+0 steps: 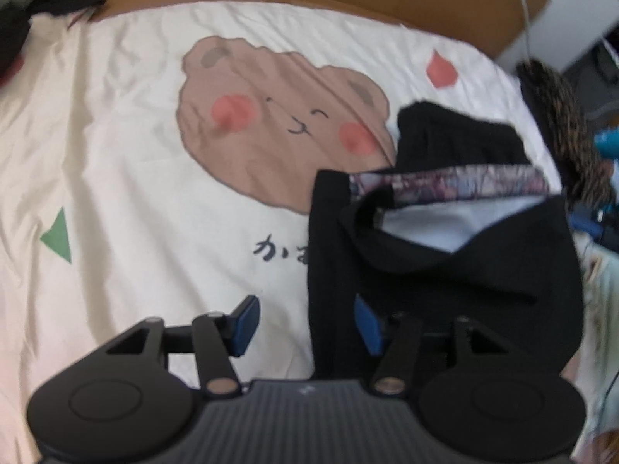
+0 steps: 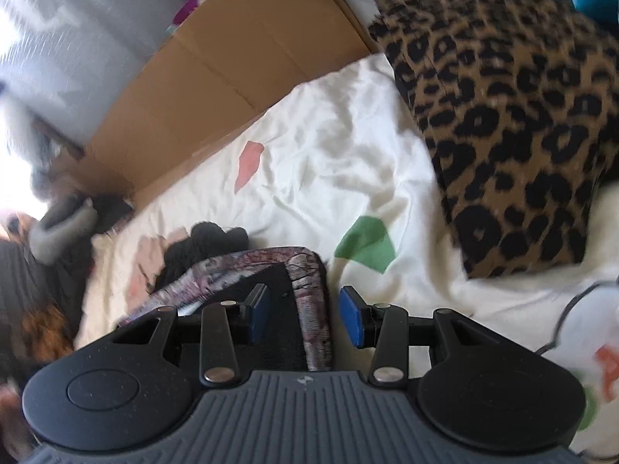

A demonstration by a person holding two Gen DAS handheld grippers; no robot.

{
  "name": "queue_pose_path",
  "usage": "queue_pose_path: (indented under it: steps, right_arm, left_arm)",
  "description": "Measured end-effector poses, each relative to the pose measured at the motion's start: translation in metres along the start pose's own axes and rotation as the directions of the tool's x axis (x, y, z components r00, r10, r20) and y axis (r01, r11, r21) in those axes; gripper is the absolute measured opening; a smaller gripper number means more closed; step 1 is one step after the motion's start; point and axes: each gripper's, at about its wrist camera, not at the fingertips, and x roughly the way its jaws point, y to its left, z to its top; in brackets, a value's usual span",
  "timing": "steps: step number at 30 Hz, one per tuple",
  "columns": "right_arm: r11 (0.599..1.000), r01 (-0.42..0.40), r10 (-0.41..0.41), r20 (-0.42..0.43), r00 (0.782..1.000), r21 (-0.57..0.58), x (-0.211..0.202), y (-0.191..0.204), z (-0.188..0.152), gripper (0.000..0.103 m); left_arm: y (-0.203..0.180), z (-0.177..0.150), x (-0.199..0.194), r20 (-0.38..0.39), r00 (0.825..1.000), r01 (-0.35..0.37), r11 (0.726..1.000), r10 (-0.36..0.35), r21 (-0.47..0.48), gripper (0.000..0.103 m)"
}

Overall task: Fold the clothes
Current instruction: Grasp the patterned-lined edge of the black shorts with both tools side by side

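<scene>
The black garment (image 1: 445,266) lies bunched on the cream bedspread (image 1: 127,154), pale lining showing at its mouth and a patterned band (image 1: 448,183) running across just beyond that; it sits ahead and to the right of the left claw (image 1: 305,324), whose jaws stand apart with only the garment's near edge lapping in front of the right-hand pad, nothing pinched; so a close from here would likely catch a single loose layer, or slide off the edge altogether, and any lift would drag the heap out of shape; the right claw (image 2: 303,317) has the patterned band and black cloth lying between its blue pads, but the pads stand clear of the fabric as far as I can see, so it grips nothing firmly; if either hand pulls away now the cloth could slip free, and the leopard-print cushion (image 2: 510,116) up beyond the right claw leaves little room to spread things flat.
</scene>
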Motion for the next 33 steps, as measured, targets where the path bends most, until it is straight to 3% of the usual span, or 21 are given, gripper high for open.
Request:
queue_pose_path:
  steps: [5, 9, 12, 18, 22, 24, 25, 33]
  right_arm:
    - [0.999, 0.015, -0.016, -0.028, 0.999, -0.037, 0.016, 0.008, -0.002, 0.04]
    - [0.999, -0.016, 0.017, -0.019, 1.0, 0.029, 0.016, 0.005, 0.0, 0.017]
    - [1.0, -0.013, 0.013, -0.01, 1.0, -0.002, 0.015, 0.009, 0.003, 0.004]
    - [1.0, -0.002, 0.003, 0.015, 1.0, -0.021, 0.012, 0.009, 0.004, 0.004]
    - [1.0, 0.003, -0.002, 0.025, 1.0, -0.027, 0.011, 0.008, 0.004, 0.003]
    - [0.999, 0.01, -0.009, 0.025, 1.0, -0.035, 0.01, 0.008, 0.004, 0.003]
    - [0.999, 0.013, -0.012, 0.026, 1.0, -0.035, 0.01, 0.008, 0.003, 0.003]
    - [1.0, 0.004, -0.004, 0.068, 0.998, 0.008, -0.007, 0.009, 0.001, 0.003]
  left_arm:
    - [-0.027, 0.005, 0.012, 0.034, 0.999, -0.039, 0.997, 0.037, 0.072, 0.057]
    - [-0.041, 0.017, 0.019, 0.075, 0.995, -0.081, 0.99, 0.073, 0.115, 0.056]
    - [-0.043, 0.028, 0.018, 0.113, 0.992, -0.075, 0.992, 0.063, 0.106, 0.056]
    - [-0.046, 0.036, 0.018, 0.139, 0.99, -0.024, 0.996, 0.013, 0.08, 0.055]
    - [-0.048, 0.032, 0.024, 0.135, 0.991, -0.028, 0.995, 0.015, 0.091, 0.043]
    - [-0.041, 0.03, 0.023, 0.141, 0.99, 0.003, 0.999, -0.01, 0.051, 0.019]
    - [-0.038, 0.028, 0.022, 0.144, 0.989, 0.019, 0.999, -0.024, 0.033, 0.003]
    - [-0.01, 0.018, -0.006, 0.213, 0.976, 0.044, 0.998, -0.035, -0.039, 0.002]
